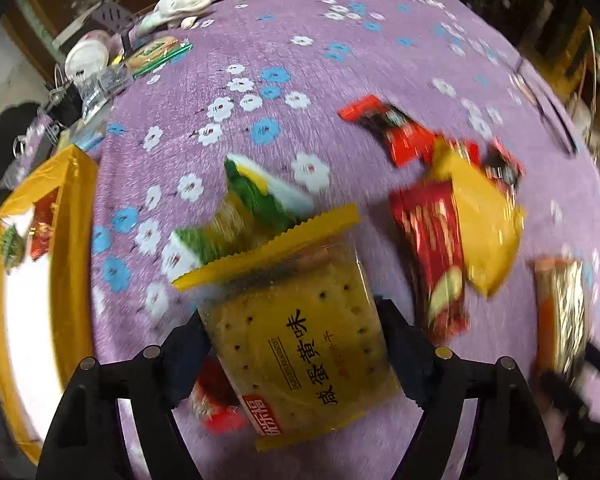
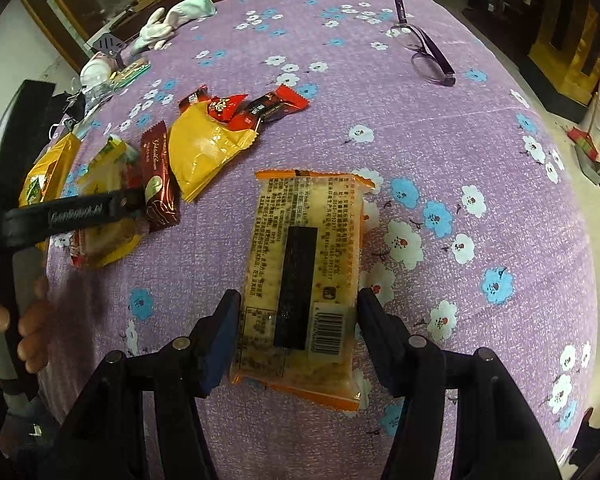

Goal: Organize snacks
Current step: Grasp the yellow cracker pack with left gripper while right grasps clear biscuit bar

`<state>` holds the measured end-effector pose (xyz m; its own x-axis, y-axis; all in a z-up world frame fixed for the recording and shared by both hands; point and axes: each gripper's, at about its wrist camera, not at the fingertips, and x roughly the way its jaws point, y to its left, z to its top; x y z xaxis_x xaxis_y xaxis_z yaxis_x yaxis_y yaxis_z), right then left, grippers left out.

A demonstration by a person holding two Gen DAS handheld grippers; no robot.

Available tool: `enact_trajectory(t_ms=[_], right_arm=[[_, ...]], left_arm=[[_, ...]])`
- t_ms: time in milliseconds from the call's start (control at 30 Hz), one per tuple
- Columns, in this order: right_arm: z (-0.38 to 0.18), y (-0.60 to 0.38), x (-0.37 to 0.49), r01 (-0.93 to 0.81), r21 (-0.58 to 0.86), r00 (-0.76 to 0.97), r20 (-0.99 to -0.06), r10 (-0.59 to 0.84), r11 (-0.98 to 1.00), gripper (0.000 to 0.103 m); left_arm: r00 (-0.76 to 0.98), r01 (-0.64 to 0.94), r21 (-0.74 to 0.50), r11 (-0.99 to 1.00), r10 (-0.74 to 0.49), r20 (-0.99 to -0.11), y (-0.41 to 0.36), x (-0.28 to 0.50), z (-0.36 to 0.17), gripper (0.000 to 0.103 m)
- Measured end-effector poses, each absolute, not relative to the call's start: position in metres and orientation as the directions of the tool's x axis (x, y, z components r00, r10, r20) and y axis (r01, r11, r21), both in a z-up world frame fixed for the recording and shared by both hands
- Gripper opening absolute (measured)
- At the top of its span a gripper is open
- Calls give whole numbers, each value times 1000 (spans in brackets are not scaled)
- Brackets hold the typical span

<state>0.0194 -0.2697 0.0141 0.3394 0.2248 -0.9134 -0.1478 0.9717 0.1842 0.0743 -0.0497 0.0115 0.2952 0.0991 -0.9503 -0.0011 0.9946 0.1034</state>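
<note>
Evidently two snacks are up for sorting at once. A yellow cracker packet sits between the fingers of the left gripper, jaws wide and closed on its sides, probably bound for the yellow box just left of it. Right of the cracker packet, the right gripper pinches an orange-edged packet half open, back upward. Beyond them, loose snacks wait on the purple cloth.

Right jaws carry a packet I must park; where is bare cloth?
Free: the tablecloth between the orange-edged packet and the purple glasses. Crowded: the snack pile on the left, where the left gripper works.
</note>
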Motion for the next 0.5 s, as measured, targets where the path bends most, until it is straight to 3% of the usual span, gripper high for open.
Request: enact_trajectory(t_ms=[233, 500], right_arm=[[14, -269, 19, -150, 186, 348, -909, 228, 971, 59], [17, -270, 14, -5, 225, 340, -916, 214, 974, 55]], left_arm=[[331, 67, 136, 988, 107, -938, -54, 38, 12, 82], [359, 242, 59, 969, -32, -933, -59, 37, 18, 81]])
